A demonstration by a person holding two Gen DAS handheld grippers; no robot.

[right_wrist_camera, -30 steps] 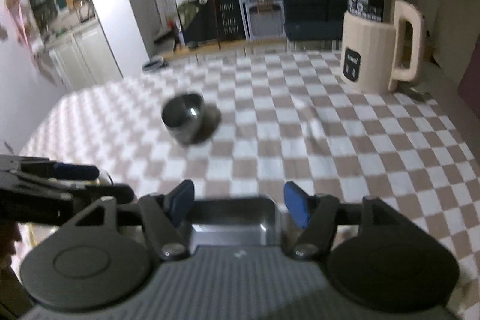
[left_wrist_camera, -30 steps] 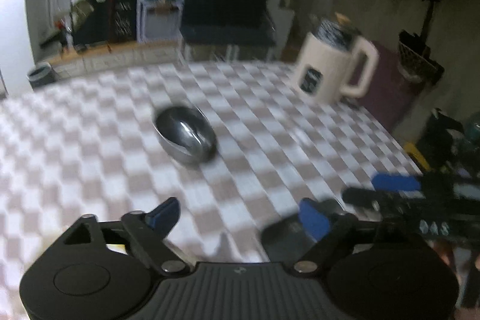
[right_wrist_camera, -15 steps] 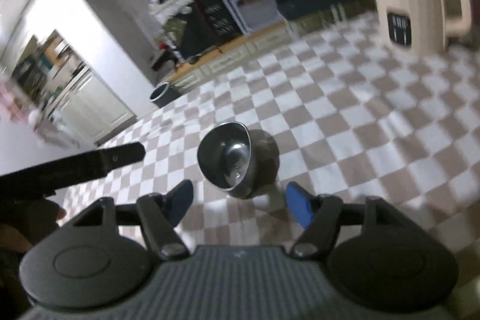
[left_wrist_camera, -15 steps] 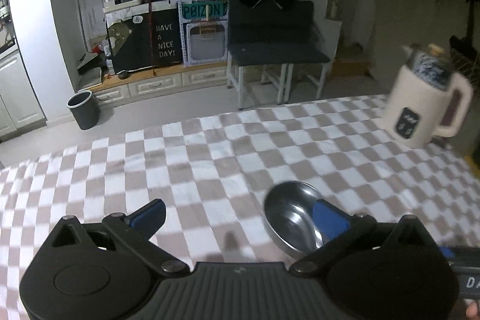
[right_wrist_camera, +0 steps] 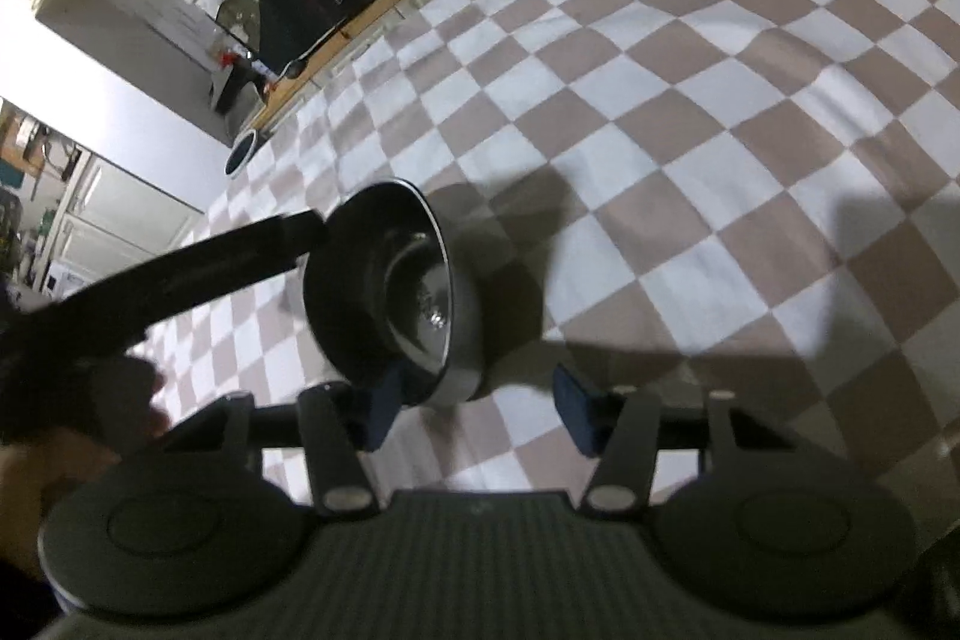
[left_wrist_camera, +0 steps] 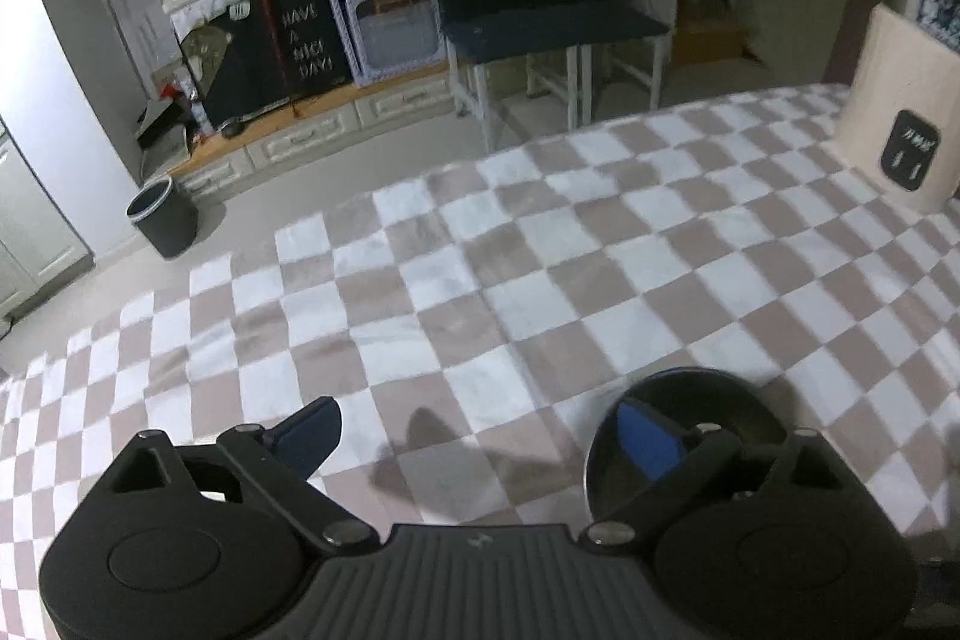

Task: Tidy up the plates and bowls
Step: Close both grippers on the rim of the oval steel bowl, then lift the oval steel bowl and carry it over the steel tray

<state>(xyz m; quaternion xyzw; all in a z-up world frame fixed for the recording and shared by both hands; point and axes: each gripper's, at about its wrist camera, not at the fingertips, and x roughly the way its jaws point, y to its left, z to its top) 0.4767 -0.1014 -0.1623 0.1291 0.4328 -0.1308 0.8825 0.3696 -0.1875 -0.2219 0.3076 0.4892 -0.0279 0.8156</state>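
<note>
The steel bowl (right_wrist_camera: 414,292) sits on the checked tablecloth (right_wrist_camera: 690,112) between my two tools. My left gripper (left_wrist_camera: 480,436) has eased in a touch, jaws spread wide, one pad over the bowl. My right gripper (right_wrist_camera: 474,415) has just been narrowing, gripping nothing, bowl just ahead.

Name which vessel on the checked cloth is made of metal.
The low round bowl: shiny steel with a reflective inside. The other, the tall jug standing farther back, is matte cream with a black label.
</note>
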